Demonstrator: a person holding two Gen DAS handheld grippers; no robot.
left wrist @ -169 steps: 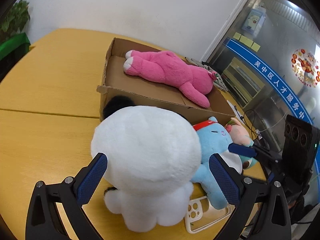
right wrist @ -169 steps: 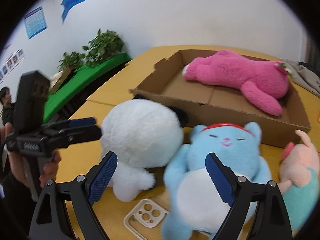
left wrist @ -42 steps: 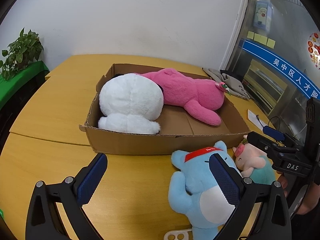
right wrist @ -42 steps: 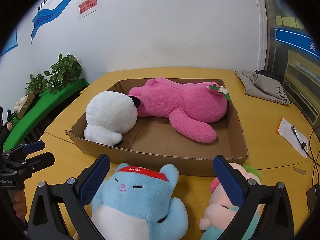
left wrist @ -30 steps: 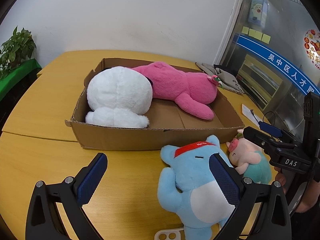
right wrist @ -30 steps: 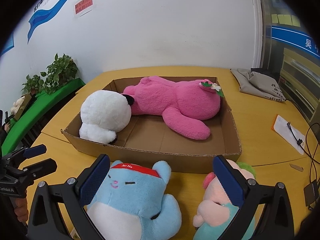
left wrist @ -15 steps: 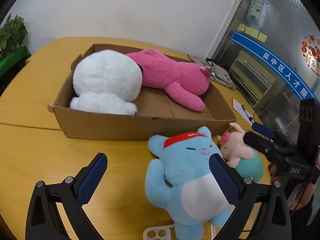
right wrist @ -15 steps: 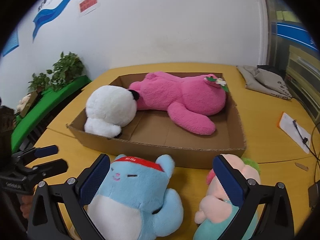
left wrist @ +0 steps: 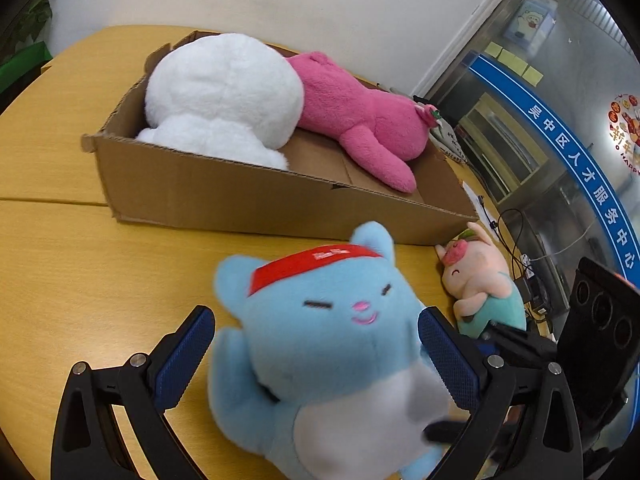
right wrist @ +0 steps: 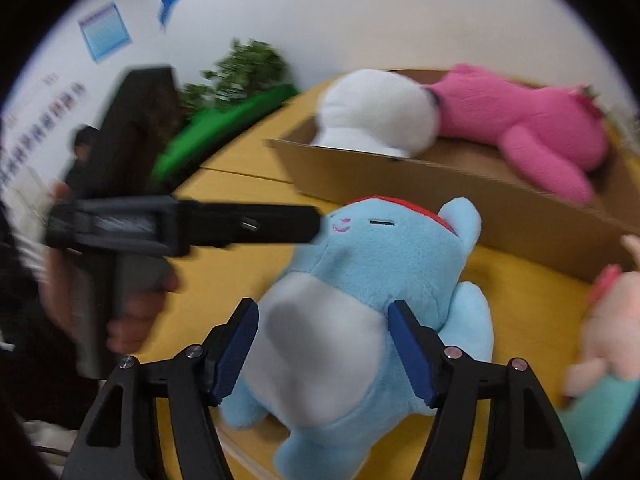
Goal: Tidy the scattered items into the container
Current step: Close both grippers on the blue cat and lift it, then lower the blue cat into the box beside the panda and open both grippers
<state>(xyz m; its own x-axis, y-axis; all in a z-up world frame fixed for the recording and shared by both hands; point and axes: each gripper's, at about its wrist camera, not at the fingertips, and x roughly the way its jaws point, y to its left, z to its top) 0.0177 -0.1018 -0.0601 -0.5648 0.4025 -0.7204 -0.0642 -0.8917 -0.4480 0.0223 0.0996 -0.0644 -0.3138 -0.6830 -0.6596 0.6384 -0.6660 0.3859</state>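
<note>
Counter [left wrist: 60, 264]: yellow wood surface carrying everything; 2 plush toys lie loose on it, so the tidying looks about half done.
Cardboard box [left wrist: 248, 200]: open-topped container at the far side; its near wall stands just behind the blue toy's head.
White plush [left wrist: 224, 96]: already inside the box, filling its left end and touching the pink one.
Pink plush [left wrist: 360, 120]: lies inside along the back; bare cardboard floor in front of it is the likely free spot.
Blue cat plush [left wrist: 332, 344]: on its back on the counter, red headband toward the box, framed by both tools.
Pig plush [left wrist: 478, 284]: on the counter beside the blue cat, close to the box's right corner.
Left tool [left wrist: 316, 360]: apart, pads either side of the head, the right pad at its cheek, nothing clamped.
Right tool [right wrist: 322, 354]: narrowed around the white belly, pads pressing the fur; a firm hold cannot be confirmed in this blurred view.
Doing it well: squeeze deep into the stuffing, lift above the near wall, set it down on the bare floor.
</note>
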